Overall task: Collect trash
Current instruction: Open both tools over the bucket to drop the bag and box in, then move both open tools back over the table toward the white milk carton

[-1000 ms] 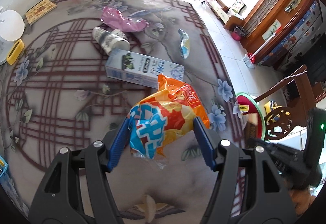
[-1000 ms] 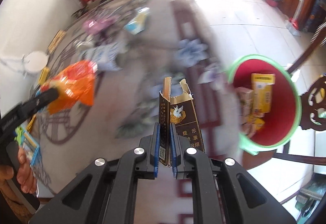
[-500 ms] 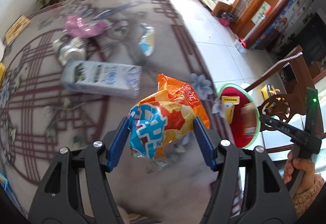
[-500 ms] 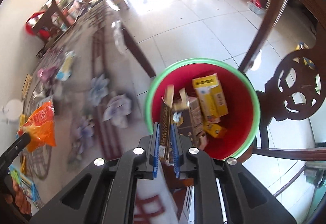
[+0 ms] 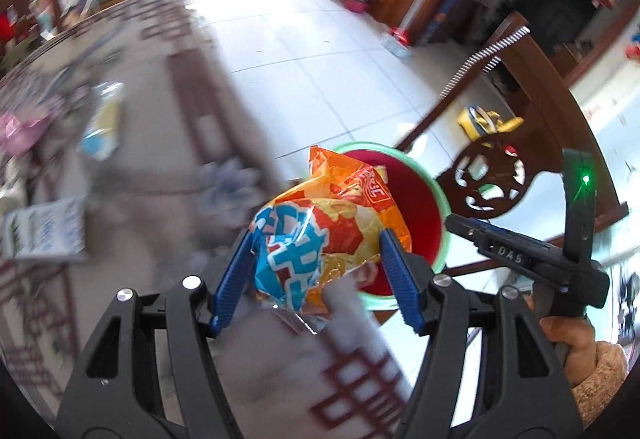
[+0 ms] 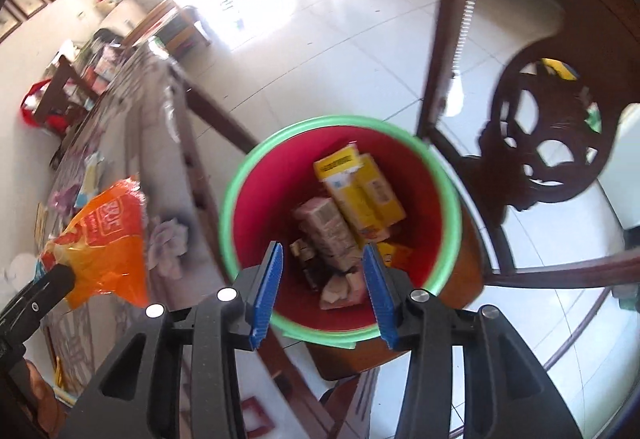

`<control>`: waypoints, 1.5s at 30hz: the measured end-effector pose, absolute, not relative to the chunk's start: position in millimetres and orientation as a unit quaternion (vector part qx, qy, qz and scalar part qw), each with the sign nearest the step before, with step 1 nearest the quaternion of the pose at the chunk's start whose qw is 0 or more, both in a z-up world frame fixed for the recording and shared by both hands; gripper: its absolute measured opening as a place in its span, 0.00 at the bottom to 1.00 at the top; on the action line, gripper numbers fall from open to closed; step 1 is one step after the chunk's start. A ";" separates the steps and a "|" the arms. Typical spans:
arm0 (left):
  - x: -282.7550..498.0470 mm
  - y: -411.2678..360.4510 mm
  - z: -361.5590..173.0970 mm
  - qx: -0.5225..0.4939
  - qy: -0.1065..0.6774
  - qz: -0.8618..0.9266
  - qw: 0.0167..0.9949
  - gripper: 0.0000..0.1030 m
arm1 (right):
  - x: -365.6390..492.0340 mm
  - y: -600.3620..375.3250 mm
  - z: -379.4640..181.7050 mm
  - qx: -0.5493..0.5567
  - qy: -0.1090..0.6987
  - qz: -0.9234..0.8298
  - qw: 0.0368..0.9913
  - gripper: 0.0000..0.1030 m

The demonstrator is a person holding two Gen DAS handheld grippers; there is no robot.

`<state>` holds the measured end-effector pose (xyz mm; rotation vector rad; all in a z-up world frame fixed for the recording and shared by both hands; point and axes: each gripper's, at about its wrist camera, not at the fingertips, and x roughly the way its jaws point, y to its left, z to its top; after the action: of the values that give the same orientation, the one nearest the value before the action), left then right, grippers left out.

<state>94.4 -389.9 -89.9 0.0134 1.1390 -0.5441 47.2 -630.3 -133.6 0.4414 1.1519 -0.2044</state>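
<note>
So on the left side, the left hand-held gripper (image 5: 316, 271) has its blue pads squeezed in on a crinkly orange-and-blue snack bag (image 5: 320, 231), which sits puffed up between them, over the edge of the bench (image 5: 280, 379) and partly in front of the bin from that camera. From the right wrist view the bag (image 6: 106, 239) looks to be beside the bin rather than above it, over the flowery bench top. Further back on the bench there's other trash waiting, a white and blue carton (image 5: 44, 235) and a small blue-yellow wrapper (image 5: 102, 123), all pretty smeared by blur. Moving right, the red bin with the green rim (image 6: 240, 175) stands on the floor just off the bench edge, next to a carved wooden chair (image 6: 548, 143). It already holds a couple of yellow boxes (image 6: 360, 191), a pinkish packet (image 6: 328, 235) and some scraps. The right hand-held gripper (image 6: 324, 287) hangs right above the bin mouth with its jaws wide apart and nothing between them, so I'd say that side's drop is done. The step in hand looks like the snack bag's turn: it needs carrying rightward until it's properly over the opening, then the pads spread. The bag's light and floppy, so I'd get it well inside the rim before letting go.
</note>
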 end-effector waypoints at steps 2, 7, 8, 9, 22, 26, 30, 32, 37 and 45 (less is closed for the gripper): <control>96.0 -408.7 -89.8 0.014 0.528 -0.272 0.804 0.60 | 40.2 -636.7 -130.9 0.201 0.535 -0.107 0.814 0.41; 98.2 -444.9 -88.9 0.029 0.516 -0.306 0.800 0.65 | 22.9 -650.9 -135.9 0.212 0.538 -0.128 0.806 0.41; 98.1 -447.3 -88.8 0.030 0.515 -0.309 0.799 0.71 | 20.8 -652.6 -136.9 0.214 0.539 -0.130 0.804 0.41; 97.4 -449.6 -88.8 0.030 0.514 -0.313 0.798 0.73 | 18.8 -653.8 -137.5 0.216 0.540 -0.133 0.803 0.41; 91.4 -320.2 -75.4 -0.047 0.522 -0.195 0.829 0.77 | 45.6 -591.9 -116.8 0.177 0.533 -0.076 0.824 0.45; 86.9 -251.7 -72.2 -0.079 0.518 -0.126 0.842 0.79 | 66.4 -542.2 -115.9 0.155 0.539 -0.030 0.828 0.47; 79.3 -182.2 -75.7 -0.113 0.517 -0.060 0.846 0.79 | 85.6 -473.9 -114.8 0.097 0.549 0.034 0.829 0.57; 76.5 -146.2 -79.9 -0.136 0.519 -0.028 0.844 0.79 | 96.6 -435.5 -115.1 0.059 0.557 0.077 0.825 0.59; 72.7 -69.1 -91.5 -0.193 0.519 0.033 0.832 0.79 | 132.2 -338.4 -111.4 -0.058 0.562 0.187 0.803 0.69; 66.5 -19.9 -107.9 -0.233 0.520 0.048 0.820 0.79 | 195.5 -235.3 -131.8 -0.209 0.586 0.279 0.731 0.77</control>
<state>66.5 -19.9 -107.9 -0.4953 1.1079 0.1029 195.5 -235.3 -131.8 -0.4608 1.2902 0.6134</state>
